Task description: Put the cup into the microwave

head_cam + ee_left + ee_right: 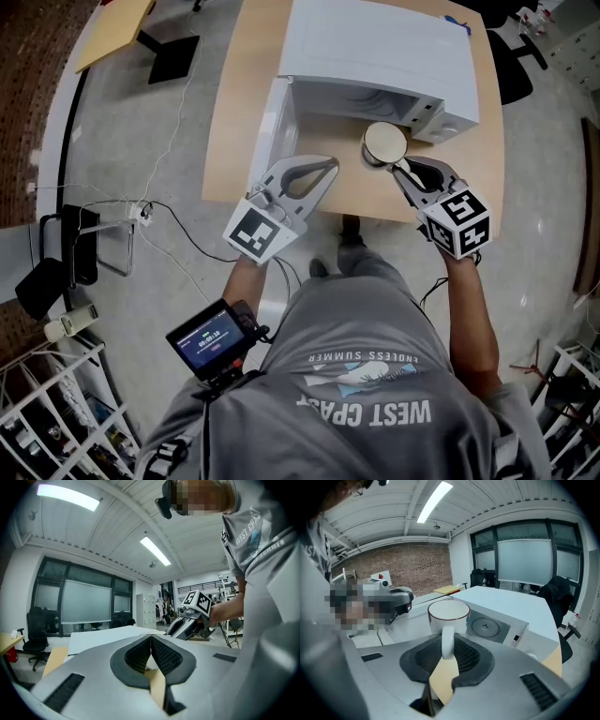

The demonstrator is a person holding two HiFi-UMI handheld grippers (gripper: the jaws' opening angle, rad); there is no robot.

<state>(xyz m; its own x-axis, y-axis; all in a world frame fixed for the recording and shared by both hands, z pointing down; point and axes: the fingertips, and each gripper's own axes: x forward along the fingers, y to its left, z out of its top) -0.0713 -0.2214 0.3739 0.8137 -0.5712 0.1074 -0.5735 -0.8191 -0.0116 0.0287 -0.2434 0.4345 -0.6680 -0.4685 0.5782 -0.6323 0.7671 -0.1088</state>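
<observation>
1. A white microwave (384, 52) stands on a wooden table (239, 122). Its door (270, 131) is swung open to the left in the head view.
2. The right gripper (405, 173) holds the cup (384, 142) by its handle (447, 641). The jaws are narrow and both pads press on the handle.
3. The cup is white with a dark rim and is upright, mouth up. Its inside looks bare.
4. The cup is outside the microwave, just in front of the open front and toward the right end. It is over the table; whether it touches the table cannot be told.
5. The left gripper (330, 169) is closed, its jaw tips meeting with nothing between them. It sits just beside the open door, left of the cup and apart from it.
6. The person stands at the table's near edge, with one gripper in each hand.
</observation>
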